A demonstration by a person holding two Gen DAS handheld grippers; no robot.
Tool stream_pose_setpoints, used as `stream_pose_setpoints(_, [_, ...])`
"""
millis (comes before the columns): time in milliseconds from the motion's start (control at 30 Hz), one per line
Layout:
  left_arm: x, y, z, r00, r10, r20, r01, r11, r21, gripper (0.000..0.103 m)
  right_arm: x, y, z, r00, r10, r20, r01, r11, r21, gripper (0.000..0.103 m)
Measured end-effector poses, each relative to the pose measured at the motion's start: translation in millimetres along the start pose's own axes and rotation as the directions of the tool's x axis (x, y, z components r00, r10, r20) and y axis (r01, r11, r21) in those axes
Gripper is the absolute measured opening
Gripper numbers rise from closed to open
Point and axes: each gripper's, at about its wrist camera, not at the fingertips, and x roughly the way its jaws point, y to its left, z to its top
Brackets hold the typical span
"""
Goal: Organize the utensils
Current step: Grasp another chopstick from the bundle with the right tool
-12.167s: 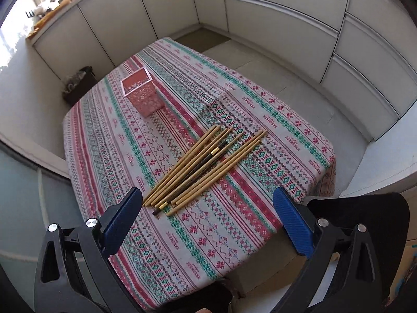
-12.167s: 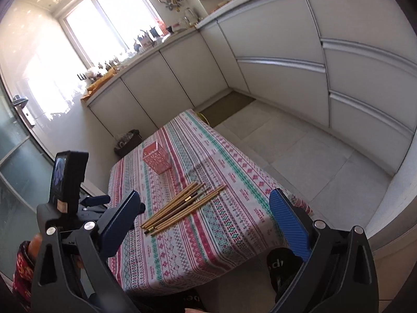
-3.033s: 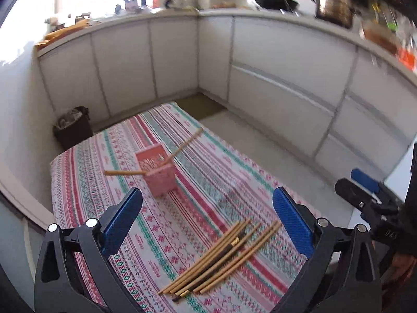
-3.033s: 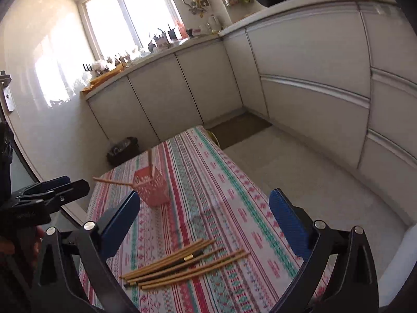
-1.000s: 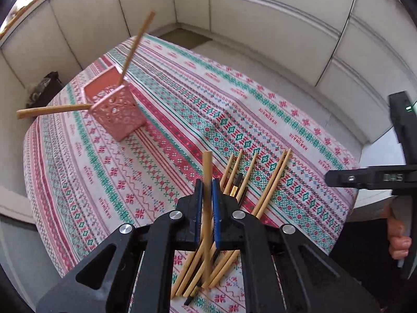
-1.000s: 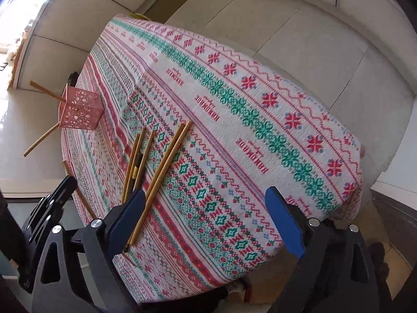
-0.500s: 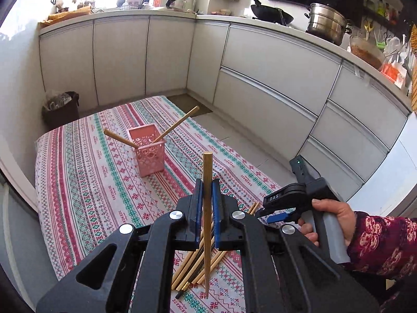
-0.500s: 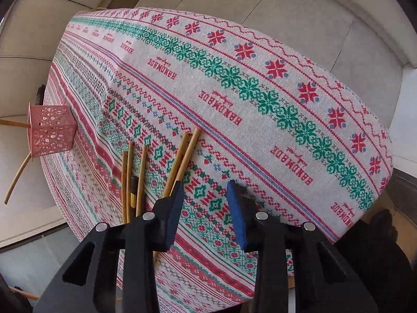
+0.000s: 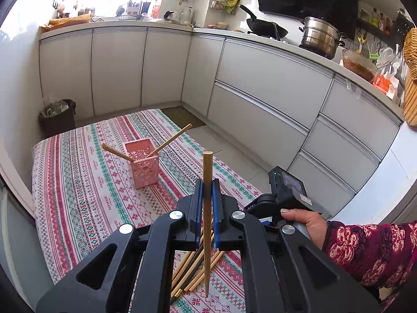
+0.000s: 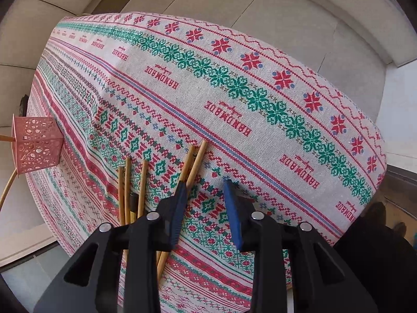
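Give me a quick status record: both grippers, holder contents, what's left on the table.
left gripper: shut on one chopstick, held upright above the table
right gripper: open, empty, low over the loose chopsticks
pink holder: upright on the tablecloth, two chopsticks leaning out of it
loose chopsticks: several lie in a bunch near the table's near edge

A low table covered by a red, green and cream patterned cloth (image 9: 78,182) carries a pink perforated square plastic holder (image 9: 142,165) towards its far end, standing well in from the edges. A loose bundle of bamboo chopsticks (image 10: 135,182) lies flat on the cloth near the table's near edge.
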Motion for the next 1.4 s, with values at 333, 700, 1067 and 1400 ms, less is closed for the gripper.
stream_pose_setpoints(333, [-7.5,1.4,2.9,0.999,-0.019,0.027,0.019,1.0,-0.017,0.006,0.1,-18.6,3.1,0.998,0.061,-0.029,-0.059,0.995,0.08,0.015])
stream_pose_setpoints(700, [-9.9,2.7,4.3,0.999,-0.022,0.035,0.023,0.999,-0.027,0.006,-11.8,-25.8,0.1,0.997,0.077,0.017,-0.078,0.996,0.033,0.026])
stream_pose_setpoints(1067, [-16.7,0.0,7.6,0.998,-0.018,0.057,0.019,1.0,-0.023,0.006,-6.7,-3.7,-2.0,0.998,-0.037,0.046,0.036,0.999,0.018,0.025])
stream_pose_setpoints(1400, [-31.5,3.3,11.0,0.996,0.001,0.094,0.001,1.0,-0.026,0.006,1.7,4.4,-3.8,0.991,0.067,0.12,-0.06,0.996,-0.061,0.005])
